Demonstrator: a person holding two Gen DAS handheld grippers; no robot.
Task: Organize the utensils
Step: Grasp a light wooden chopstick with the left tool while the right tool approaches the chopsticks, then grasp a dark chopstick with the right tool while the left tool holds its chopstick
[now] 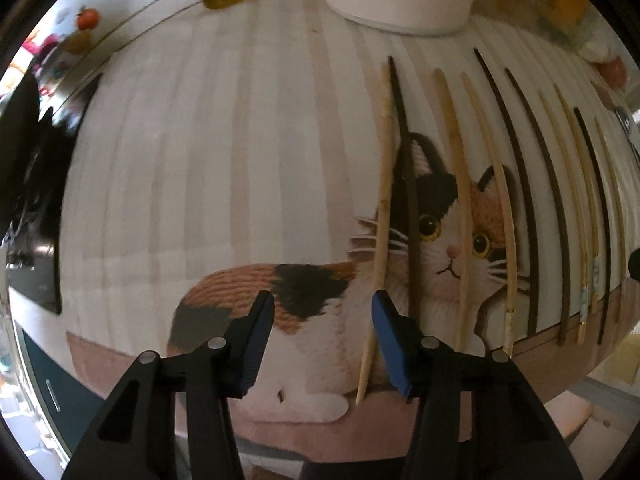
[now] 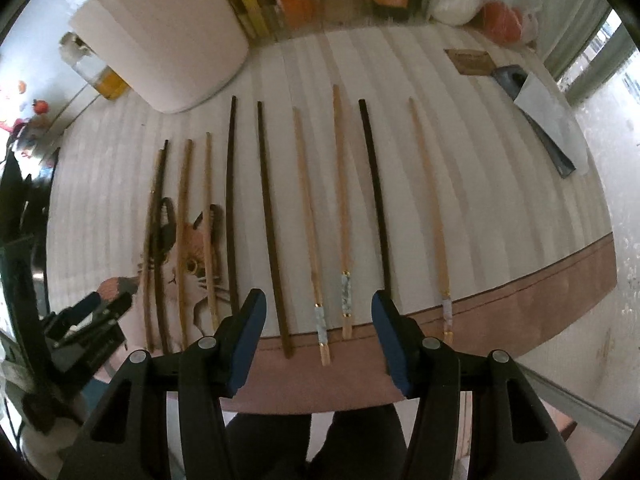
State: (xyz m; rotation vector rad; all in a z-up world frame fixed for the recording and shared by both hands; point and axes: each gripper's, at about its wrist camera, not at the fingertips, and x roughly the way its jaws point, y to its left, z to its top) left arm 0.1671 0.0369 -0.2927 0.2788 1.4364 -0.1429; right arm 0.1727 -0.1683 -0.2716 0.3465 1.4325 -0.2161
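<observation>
A cat-print mat (image 2: 400, 128) covers the counter and carries a white tub (image 2: 168, 40) and a row of chopsticks (image 2: 340, 208), over whose near ends the left claw (image 1: 322, 344) and right claw (image 2: 318, 340) hover open, gripping nothing.

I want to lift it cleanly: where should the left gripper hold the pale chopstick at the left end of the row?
Probably at the pale chopstick's near end, coming from above with the left gripper's fingers across its width: it lies flat and thin, close beside a dark chopstick.
</observation>
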